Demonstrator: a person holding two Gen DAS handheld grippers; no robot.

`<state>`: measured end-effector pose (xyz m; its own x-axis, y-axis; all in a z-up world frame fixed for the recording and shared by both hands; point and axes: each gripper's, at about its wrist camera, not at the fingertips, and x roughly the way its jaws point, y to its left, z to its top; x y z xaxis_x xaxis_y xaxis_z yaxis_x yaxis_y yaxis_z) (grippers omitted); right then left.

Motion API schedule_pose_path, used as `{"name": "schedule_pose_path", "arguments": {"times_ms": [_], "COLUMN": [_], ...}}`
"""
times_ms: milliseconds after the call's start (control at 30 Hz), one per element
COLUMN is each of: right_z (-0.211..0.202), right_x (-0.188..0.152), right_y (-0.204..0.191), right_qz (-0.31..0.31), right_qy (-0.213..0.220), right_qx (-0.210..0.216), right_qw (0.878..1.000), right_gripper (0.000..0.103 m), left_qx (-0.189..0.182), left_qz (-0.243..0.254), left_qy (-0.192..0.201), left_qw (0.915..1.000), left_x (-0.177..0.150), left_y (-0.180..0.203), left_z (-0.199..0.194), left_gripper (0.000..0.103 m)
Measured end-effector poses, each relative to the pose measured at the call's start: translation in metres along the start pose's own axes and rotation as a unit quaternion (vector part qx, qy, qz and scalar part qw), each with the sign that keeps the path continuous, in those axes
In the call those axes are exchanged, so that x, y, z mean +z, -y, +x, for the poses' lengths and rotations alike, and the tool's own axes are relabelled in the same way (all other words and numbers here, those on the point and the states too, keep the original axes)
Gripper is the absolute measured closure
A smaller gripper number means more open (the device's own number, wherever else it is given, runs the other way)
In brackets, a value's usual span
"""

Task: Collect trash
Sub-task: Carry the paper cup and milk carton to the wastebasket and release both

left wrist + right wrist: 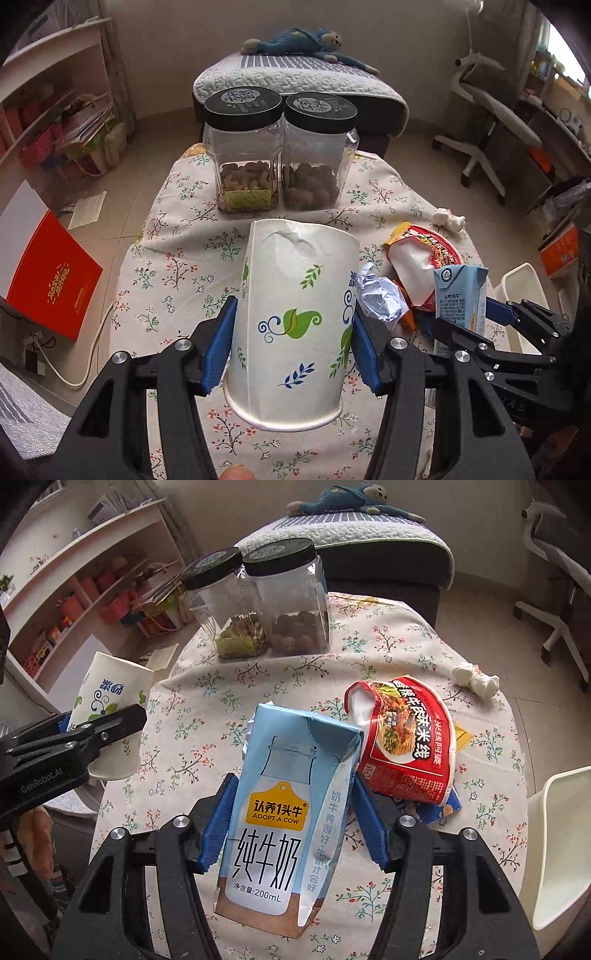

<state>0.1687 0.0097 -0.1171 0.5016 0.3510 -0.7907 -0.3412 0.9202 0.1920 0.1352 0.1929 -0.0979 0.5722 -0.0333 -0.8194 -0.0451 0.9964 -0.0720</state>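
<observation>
So I'm looking down at the round table with the floral cloth point(207, 701), and that's where most of the trash is still sitting: the red noodle bowl point(406, 746) crumpled on its side near the right edge, a balled-up bit of blue-white paper point(380, 295) next to it, and a small white twisted wad point(476, 681) further back. The two nut jars point(280, 155) at the far side aren't trash, so I'm leaving those alone. My left gripper point(295, 347) is clamping the paper cup point(295, 314) upside down, clear of the cloth, and my right gripper point(291, 827) is squeezing the blue milk carton point(284, 823) across its sides. What's worrying me: the cup already has a dent near its base and it tapers, so it could be sliding out of the pads if I tilt more. The carton might be leaking leftovers onto the cloth if I'm crushing it, and I can't tell whether it's empty. The two grippers are also sitting close together, so swinging either one risks a bump. Hard to see: no bin is showing anywhere, something blue is tucked under the noodle bowl, and I can't make out what the white thing point(561, 849) at the right edge is.
</observation>
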Motion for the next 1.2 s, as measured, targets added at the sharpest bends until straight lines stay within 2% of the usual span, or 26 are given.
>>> {"name": "schedule_pose_path", "arguments": {"times_ms": [233,500,833,1200], "right_z": [-0.040,-0.074,-0.105,-0.134], "right_x": [0.013,0.015,0.010,-0.001], "right_y": [0.028,0.042,0.064,0.087], "right_qz": [0.011,0.008,0.014,0.015], "right_qy": [0.100,0.172,0.233,0.270], "right_qx": [-0.035,-0.088,-0.143,-0.187], "right_qw": [0.994,0.981,0.962,0.944], "right_gripper": [0.045,0.044,0.044,0.044], "left_qx": [0.001,0.012,0.011,-0.011], "left_qz": [0.002,-0.002,-0.006,0.009], "left_qy": [0.053,0.105,0.175,0.212], "left_qw": [0.9986,0.9944,0.9845,0.9771], "left_x": [0.004,0.012,0.018,0.018], "left_y": [0.023,0.049,0.090,0.135], "left_z": [-0.015,-0.026,-0.045,-0.057], "left_gripper": [0.046,0.045,0.045,0.045]}}
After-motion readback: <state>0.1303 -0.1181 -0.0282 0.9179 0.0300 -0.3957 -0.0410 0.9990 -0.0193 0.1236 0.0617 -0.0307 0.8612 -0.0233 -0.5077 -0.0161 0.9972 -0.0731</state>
